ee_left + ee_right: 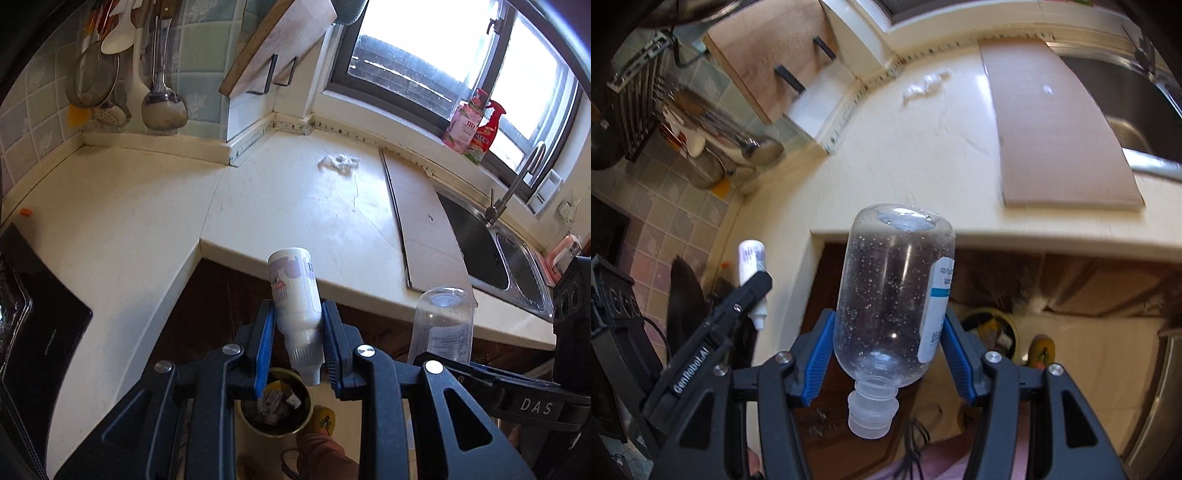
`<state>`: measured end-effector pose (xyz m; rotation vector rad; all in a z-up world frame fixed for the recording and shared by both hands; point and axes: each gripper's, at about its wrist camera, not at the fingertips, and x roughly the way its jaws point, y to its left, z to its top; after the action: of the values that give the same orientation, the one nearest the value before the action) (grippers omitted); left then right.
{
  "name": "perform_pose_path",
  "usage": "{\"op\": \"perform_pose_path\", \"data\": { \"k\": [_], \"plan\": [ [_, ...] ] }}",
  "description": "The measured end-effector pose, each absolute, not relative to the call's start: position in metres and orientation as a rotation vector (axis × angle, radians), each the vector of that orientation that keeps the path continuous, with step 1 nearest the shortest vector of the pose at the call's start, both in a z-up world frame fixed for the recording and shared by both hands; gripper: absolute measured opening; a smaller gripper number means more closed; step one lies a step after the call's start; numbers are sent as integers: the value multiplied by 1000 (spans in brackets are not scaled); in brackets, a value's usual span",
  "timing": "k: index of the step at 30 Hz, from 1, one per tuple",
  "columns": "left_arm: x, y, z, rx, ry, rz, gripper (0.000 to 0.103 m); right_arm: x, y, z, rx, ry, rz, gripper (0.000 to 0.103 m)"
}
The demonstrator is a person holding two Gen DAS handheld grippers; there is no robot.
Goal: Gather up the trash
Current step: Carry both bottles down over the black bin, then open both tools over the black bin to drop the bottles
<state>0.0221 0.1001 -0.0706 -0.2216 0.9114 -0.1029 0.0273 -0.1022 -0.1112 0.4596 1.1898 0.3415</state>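
My left gripper [297,314] is shut on a small white bottle [295,291], held cap down over the floor in front of the counter. A round trash bin [273,406] with scraps inside sits right below it. My right gripper [886,325] is shut on a clear plastic bottle [890,288], also cap down; that bottle shows at the right of the left wrist view [441,321]. The white bottle shows at the left of the right wrist view [751,266]. The bin appears behind the clear bottle [990,328]. A crumpled white wrapper [338,162] lies on the counter near the back wall.
A cream L-shaped counter [147,221] has a board [417,218] beside a steel sink [498,254] with a tap. A black cooktop [37,325] is at left. Utensils [159,74] hang on the tiled wall. Spray bottles [476,125] stand on the windowsill.
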Motion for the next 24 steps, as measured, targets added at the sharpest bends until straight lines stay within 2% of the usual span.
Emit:
{"op": "perform_pose_path", "data": {
  "k": [6,17,24],
  "plan": [
    [5,94,-126,-218,1054,-141,24,7,-110,-176,504,1377,296,57],
    [-4,72,-312,-176,1378,-153,24,-2,-108,-353,510,1674,220,57],
    [6,68,-397,-153,1482,-133,24,5,-92,-433,431,1768,191,57]
  ]
}}
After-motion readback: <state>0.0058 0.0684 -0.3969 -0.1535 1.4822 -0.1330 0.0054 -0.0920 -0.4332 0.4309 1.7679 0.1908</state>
